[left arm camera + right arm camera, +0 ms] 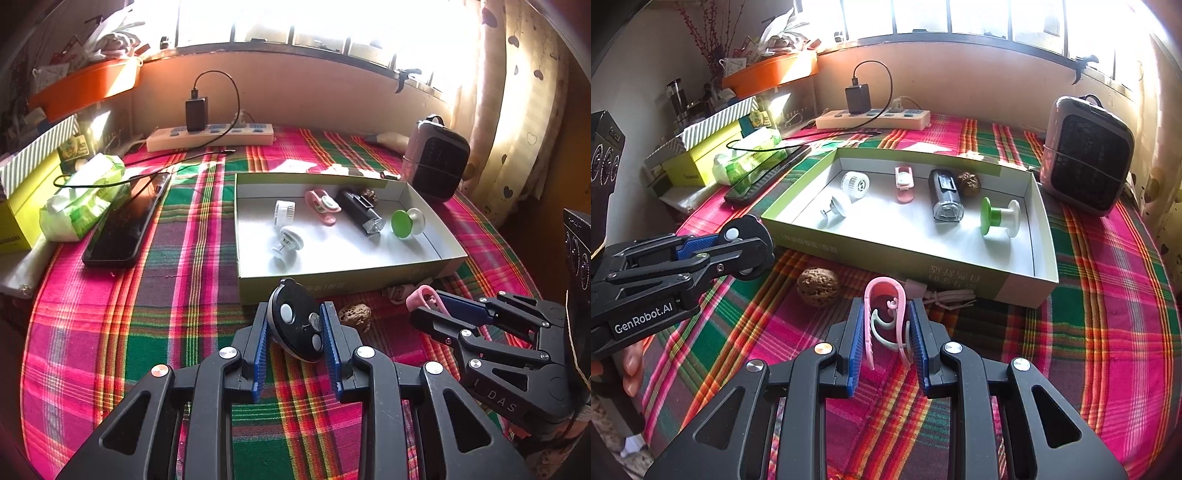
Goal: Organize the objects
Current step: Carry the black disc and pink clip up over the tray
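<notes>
Disc (299, 325), black and round with pale buttons on its face, sits pinched between the blue pads of the left gripper (295, 325), held above the plaid cloth (166, 314) just in front of the box (332, 284). Just beside it, the right gripper (884, 325) is clamped on a pink clip (884, 295), a bent loop with a pale inner piece, also held near the box's front wall. A walnut (817, 286) lies on the cloth between the two grippers, and a small pale cord bundle (945, 295) rests against the box's front side.

Inside the open box lie a white suction hook (836, 208), a white ribbed cap (855, 184), a pink clip-like piece (904, 182), a black bike light (945, 199) with a second walnut (969, 184) touching its far end, and a green-and-white spool (999, 218).

Left of the box a phone (122, 229) lies flat beside a green tissue pack (83, 199), with a yellow carton (22, 206) further left. A power strip (210, 136) with a black charger (195, 112) plugged in lies along the wall under the window. A small heater (1086, 155) stands right of the box.
</notes>
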{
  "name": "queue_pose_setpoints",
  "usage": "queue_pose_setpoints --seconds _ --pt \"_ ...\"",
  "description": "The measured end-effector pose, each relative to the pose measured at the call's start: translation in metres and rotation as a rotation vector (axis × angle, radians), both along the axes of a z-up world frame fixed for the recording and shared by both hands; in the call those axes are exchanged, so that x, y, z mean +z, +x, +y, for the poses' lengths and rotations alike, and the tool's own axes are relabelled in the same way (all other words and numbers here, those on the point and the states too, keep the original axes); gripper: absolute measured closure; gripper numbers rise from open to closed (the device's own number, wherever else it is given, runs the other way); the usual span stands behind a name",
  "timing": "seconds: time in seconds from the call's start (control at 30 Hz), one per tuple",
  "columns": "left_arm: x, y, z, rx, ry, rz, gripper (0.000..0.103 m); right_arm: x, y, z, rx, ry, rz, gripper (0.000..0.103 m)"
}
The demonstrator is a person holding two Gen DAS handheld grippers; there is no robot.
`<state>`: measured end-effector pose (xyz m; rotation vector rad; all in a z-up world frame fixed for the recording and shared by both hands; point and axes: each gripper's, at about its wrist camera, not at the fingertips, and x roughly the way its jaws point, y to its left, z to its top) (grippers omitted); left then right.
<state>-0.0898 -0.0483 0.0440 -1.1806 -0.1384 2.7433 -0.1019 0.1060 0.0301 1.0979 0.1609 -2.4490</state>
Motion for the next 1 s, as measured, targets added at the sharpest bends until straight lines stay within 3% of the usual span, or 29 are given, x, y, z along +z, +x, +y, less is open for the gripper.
queue_pose_setpoints --seconds 0.5,1.0 --pt "0.013 -0.016 0.008 -0.039 0.004 0.033 0.078 0.024 -0.022 -0.008 0.009 0.006 0.05 0.078" --pt "0.018 -0.042 0.007 -0.047 0.0 0.04 0.078 0.035 -0.073 -0.022 0.033 0.013 0.054 0.078"
